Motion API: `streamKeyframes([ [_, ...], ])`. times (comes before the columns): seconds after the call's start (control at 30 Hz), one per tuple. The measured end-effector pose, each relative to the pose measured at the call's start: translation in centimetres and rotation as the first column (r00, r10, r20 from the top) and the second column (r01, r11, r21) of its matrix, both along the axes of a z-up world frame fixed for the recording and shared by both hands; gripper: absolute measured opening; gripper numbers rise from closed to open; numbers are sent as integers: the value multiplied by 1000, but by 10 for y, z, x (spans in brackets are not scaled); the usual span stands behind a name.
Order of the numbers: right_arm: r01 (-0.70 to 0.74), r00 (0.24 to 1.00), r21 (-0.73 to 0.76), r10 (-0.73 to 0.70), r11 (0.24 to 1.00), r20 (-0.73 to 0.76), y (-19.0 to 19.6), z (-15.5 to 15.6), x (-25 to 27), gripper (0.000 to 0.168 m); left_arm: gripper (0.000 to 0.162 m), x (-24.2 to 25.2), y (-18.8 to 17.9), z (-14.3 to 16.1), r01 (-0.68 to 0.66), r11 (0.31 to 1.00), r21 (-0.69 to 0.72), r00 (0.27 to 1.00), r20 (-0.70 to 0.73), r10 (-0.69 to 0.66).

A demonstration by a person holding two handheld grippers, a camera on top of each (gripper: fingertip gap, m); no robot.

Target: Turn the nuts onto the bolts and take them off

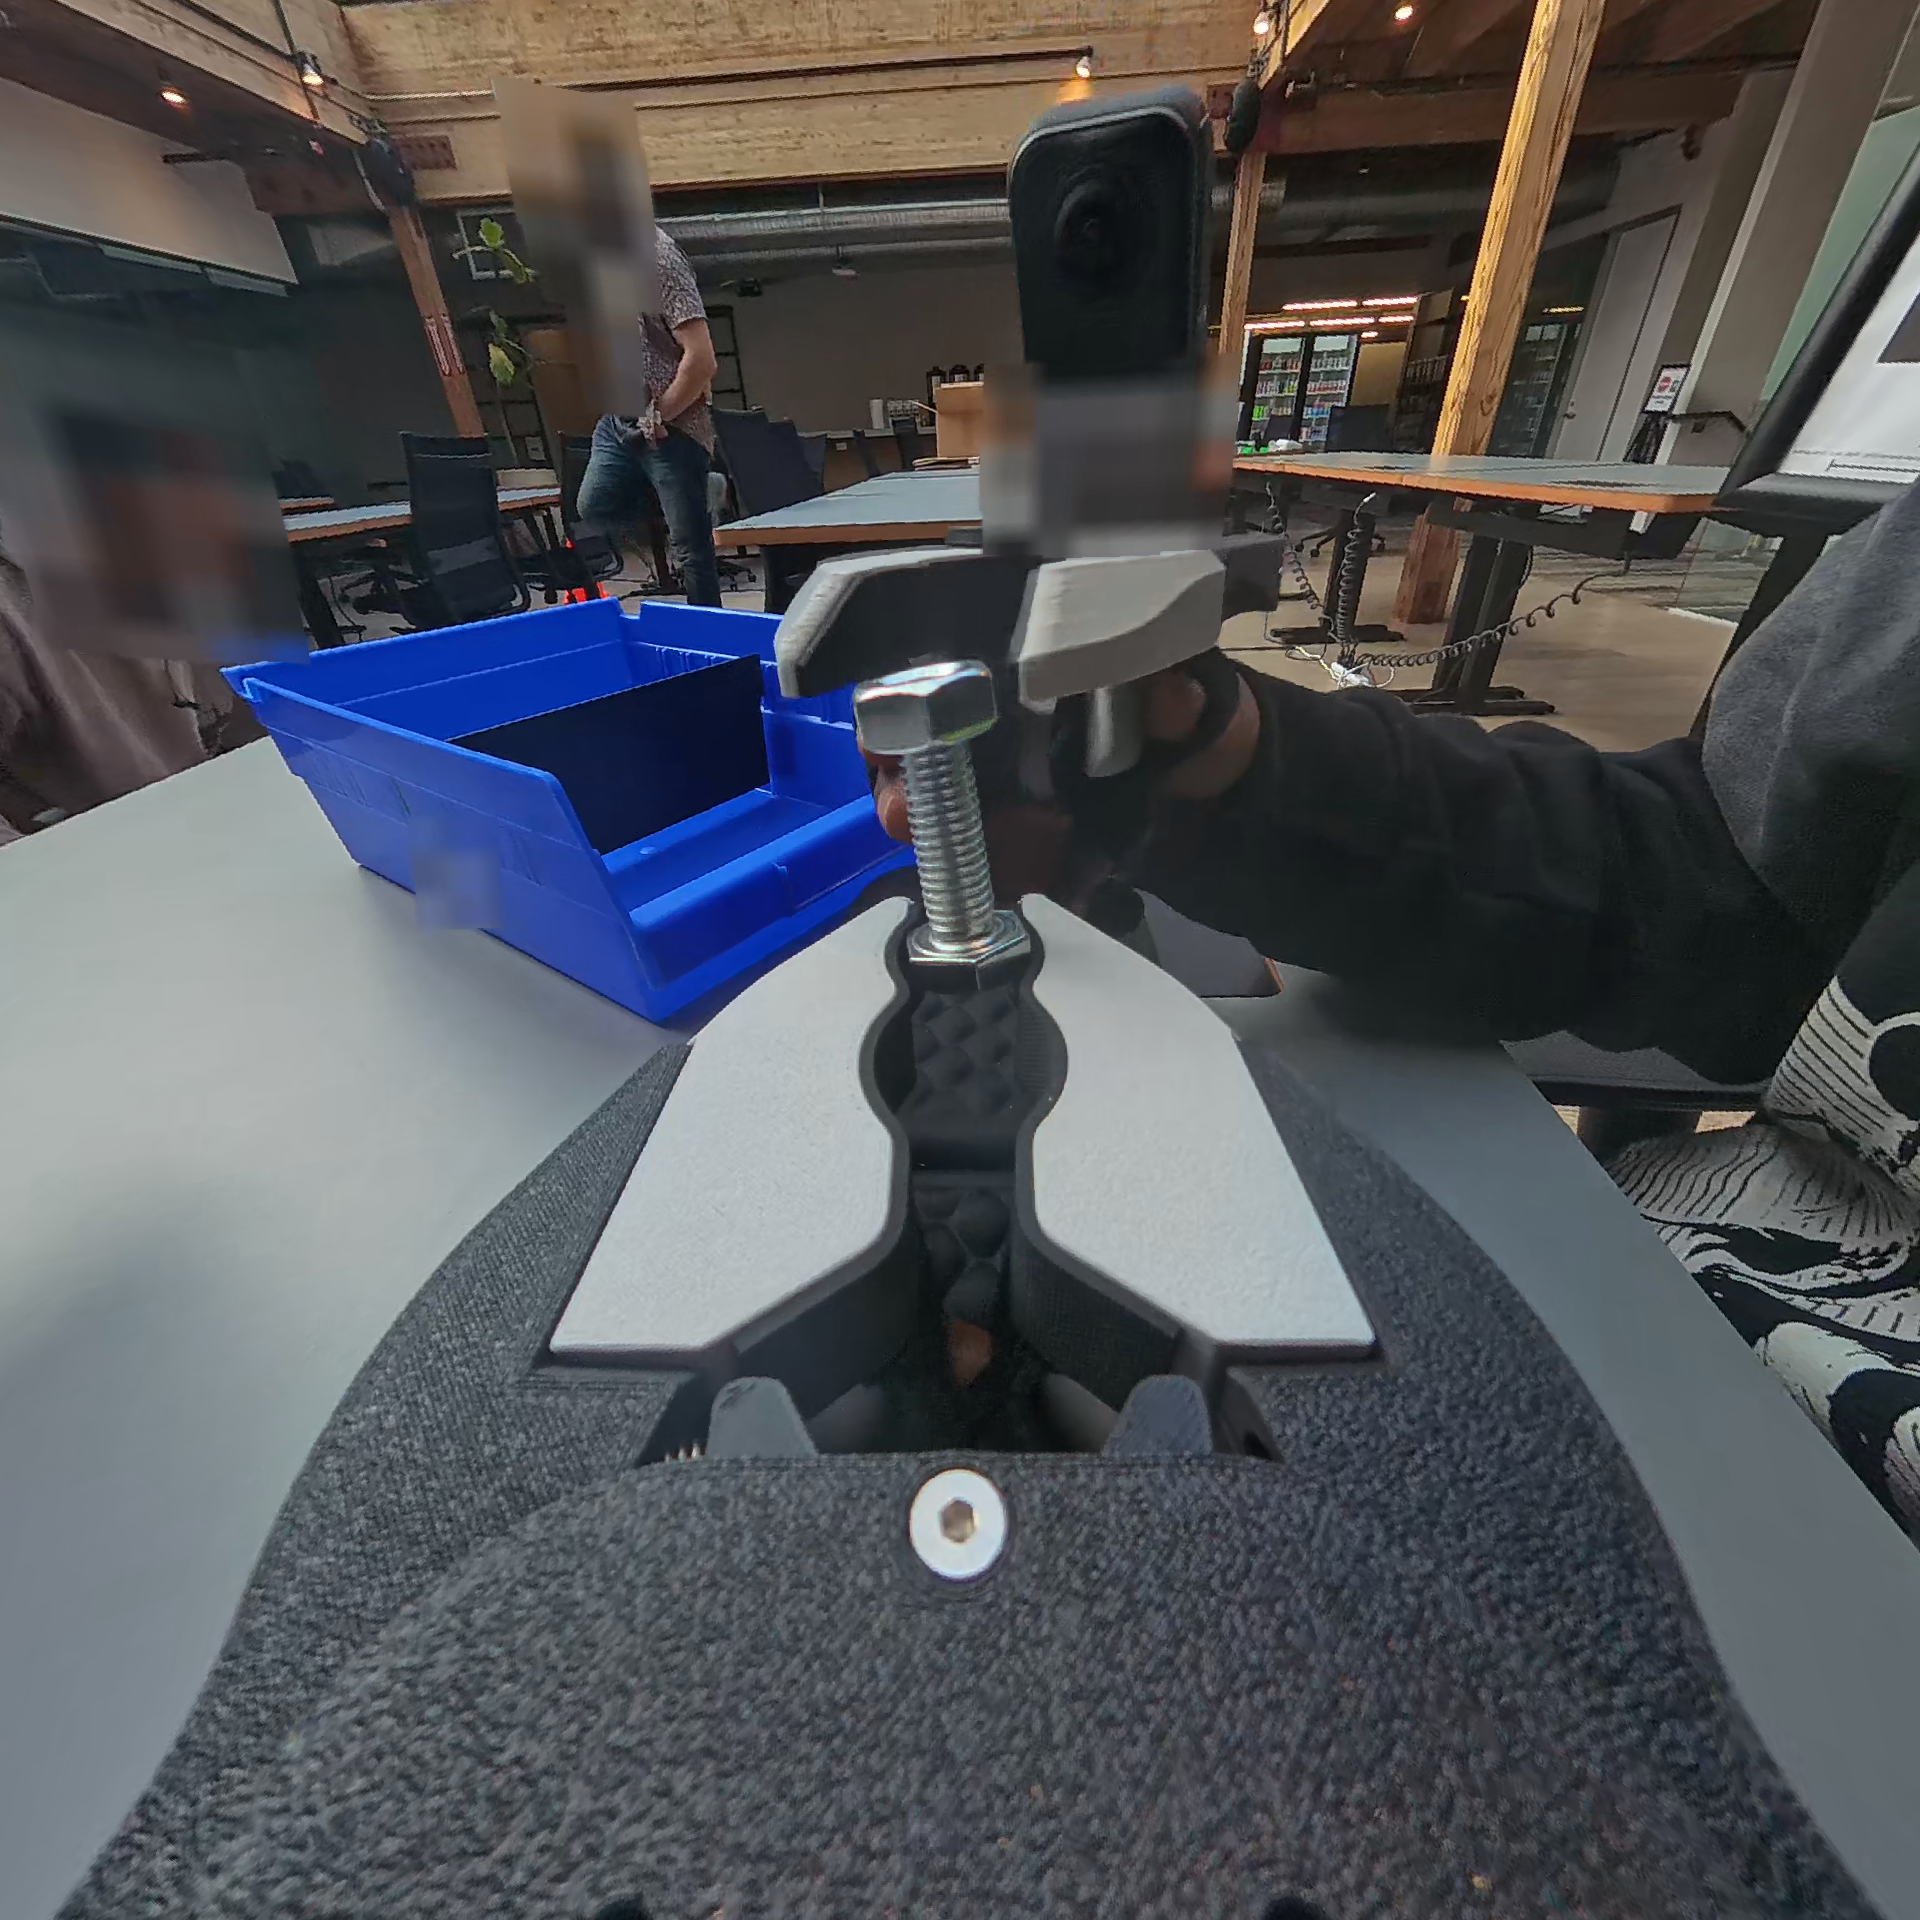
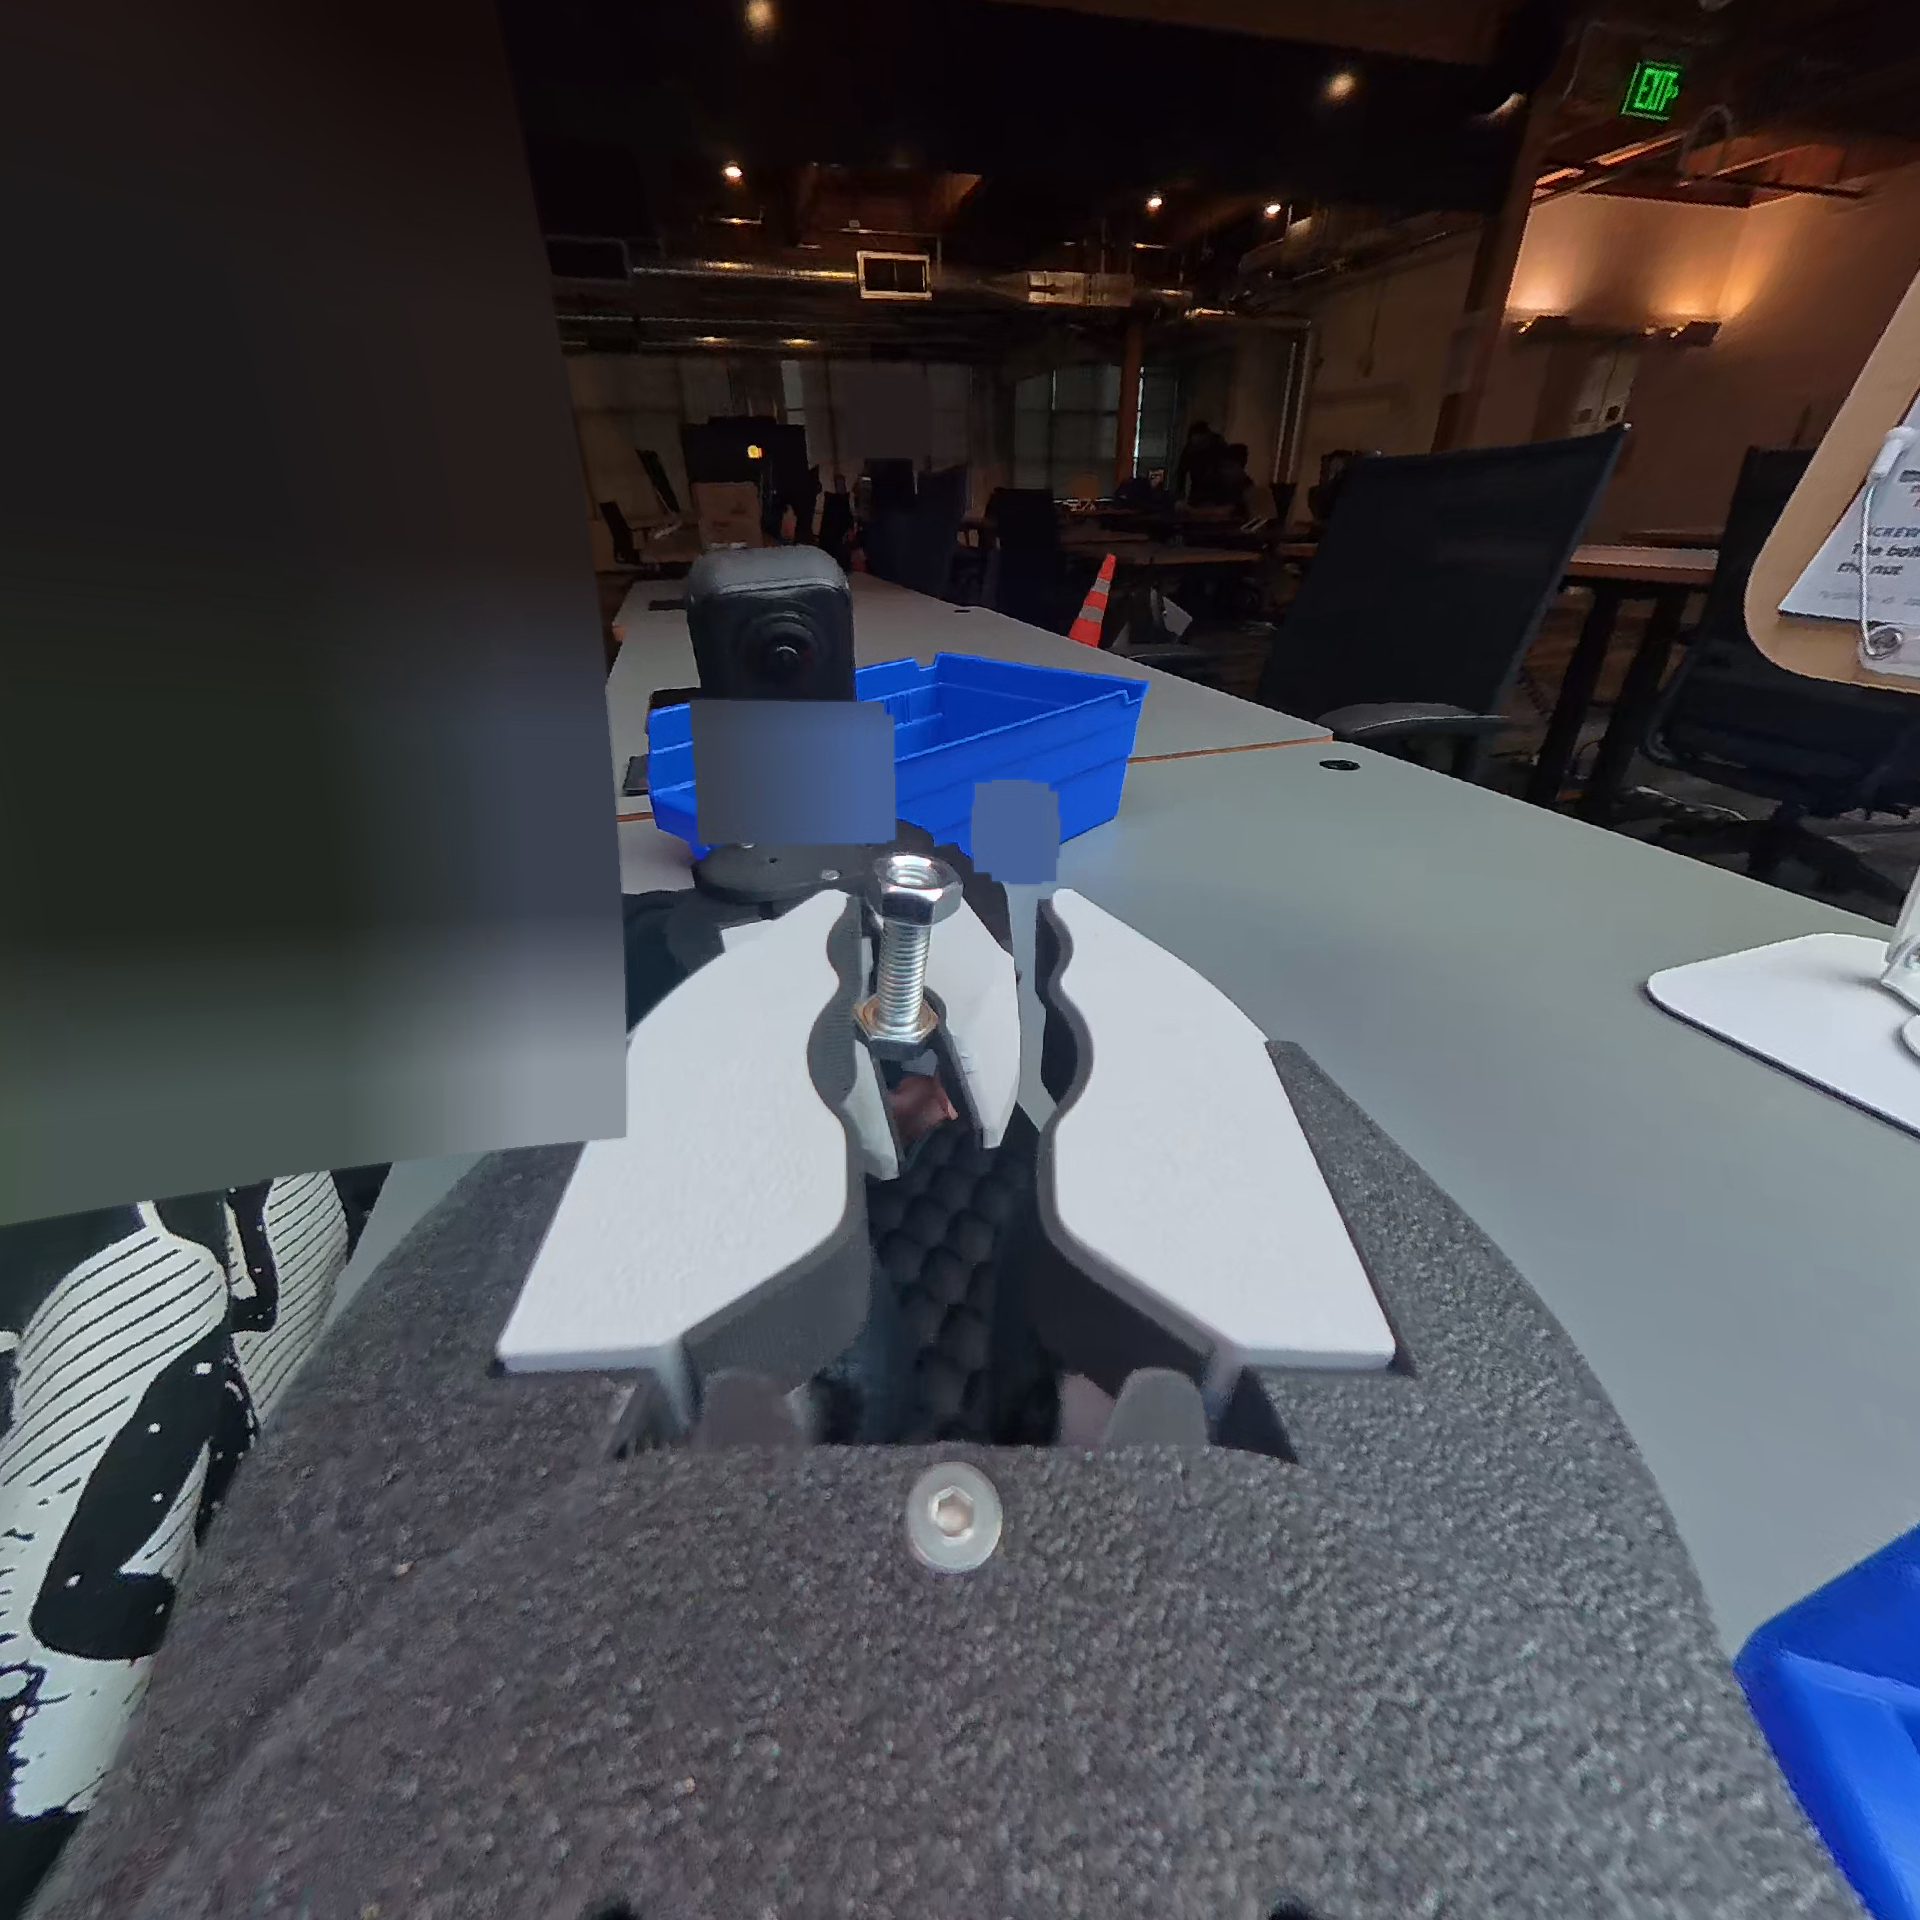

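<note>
A silver bolt (image 1: 945,831) stands upright with its hex head (image 1: 925,707) on top and its thread in a hex nut (image 1: 966,951). My left gripper (image 1: 966,925) is shut on the nut, above the grey table (image 1: 260,1039). My right gripper (image 2: 945,914) is open, with its fingers on either side of the bolt head (image 2: 914,883). The bolt head lies nearer its left finger (image 2: 727,1039). In the right wrist view the nut (image 2: 899,1029) sits between the left gripper's two finger ends. A black-gloved hand (image 1: 1299,810) holds the right gripper.
A blue plastic bin (image 1: 582,748) stands on the table just behind the bolt, also seen in the right wrist view (image 2: 1018,727). A second blue bin's corner (image 2: 1839,1714) is at the near right. A white stand base (image 2: 1787,1008) is at the right. A person stands far behind. Left tips to right tips: about 5 cm.
</note>
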State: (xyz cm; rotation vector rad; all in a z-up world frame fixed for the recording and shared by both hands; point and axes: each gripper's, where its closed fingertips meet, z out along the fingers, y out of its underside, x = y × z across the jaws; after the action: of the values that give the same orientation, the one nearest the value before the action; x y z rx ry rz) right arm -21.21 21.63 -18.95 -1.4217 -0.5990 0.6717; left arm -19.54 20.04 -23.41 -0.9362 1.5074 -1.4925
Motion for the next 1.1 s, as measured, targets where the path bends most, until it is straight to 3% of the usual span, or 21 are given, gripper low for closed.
streamKeyframes([
  [0.3, -41, 998, 1, 41, 999, 45, 13, 1, -24, 33, 15, -1, 0, 1, -1, 1000, -4, 1000, 3, 1],
  [0.73, 31, 998, -4, -31, 999, 51, 5, -4, 6, 30, 15, -1, 0, 1, 0, 1000, -3, 1000, 3, 0],
  [0.87, -16, 995, -5, 16, 1000, 95, 1, 2, 3, 33, 15, -1, 0, 1, -1, 1000, -2, 1000, 2, 1],
  [0.97, -89, 962, -108, 114, 990, 248, -1, 5, -2, 33, 15, -1, 0, 0, -2, 1000, 2, 1000, -4, 2],
  [1.1, -118, 826, -384, 305, 916, 474, -3, -1, -5, 35, 15, 0, -1, -2, -1, 1000, 13, 1000, -12, 1],
])
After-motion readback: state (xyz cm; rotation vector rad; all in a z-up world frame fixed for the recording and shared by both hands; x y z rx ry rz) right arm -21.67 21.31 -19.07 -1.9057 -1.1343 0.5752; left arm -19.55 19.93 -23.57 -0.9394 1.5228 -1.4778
